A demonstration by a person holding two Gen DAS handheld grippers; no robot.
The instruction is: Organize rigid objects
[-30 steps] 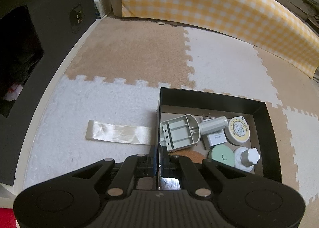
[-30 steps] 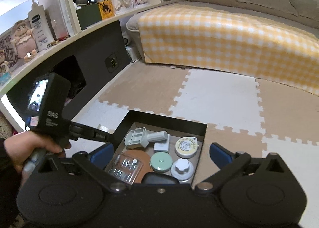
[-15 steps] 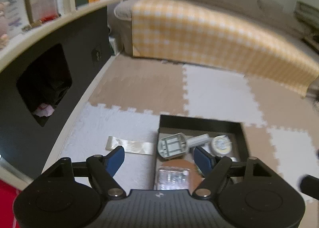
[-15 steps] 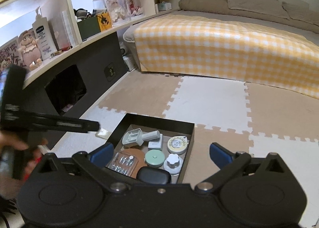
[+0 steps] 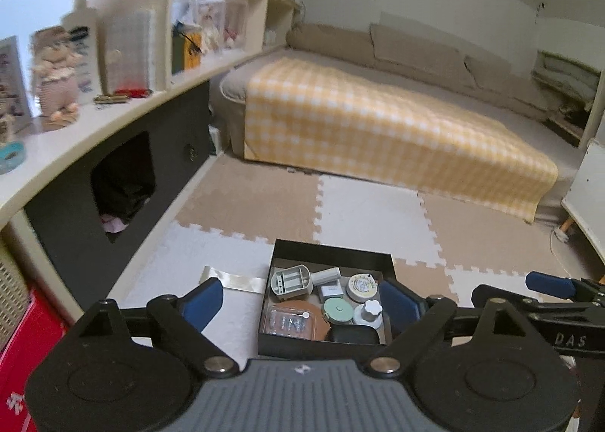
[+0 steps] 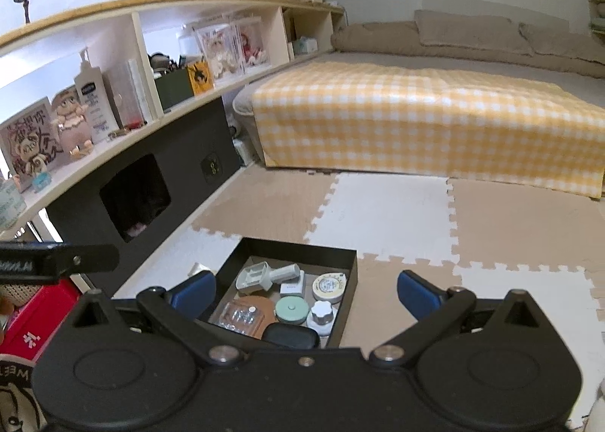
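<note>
Rigid objects are lying packed in the black box (image 5: 332, 254) on the floor mat, while the left gripper (image 5: 300, 299), jaws just opening and empty, is lifting away and the right gripper (image 6: 306, 290) is hanging open, suggesting the sorting is finishing.

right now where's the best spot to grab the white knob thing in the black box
Judging by its pose, take the white knob by its scalloped cap, from above: it stands upright and rises over its neighbours, while the box wall and green round tin crowd its sides.
</note>
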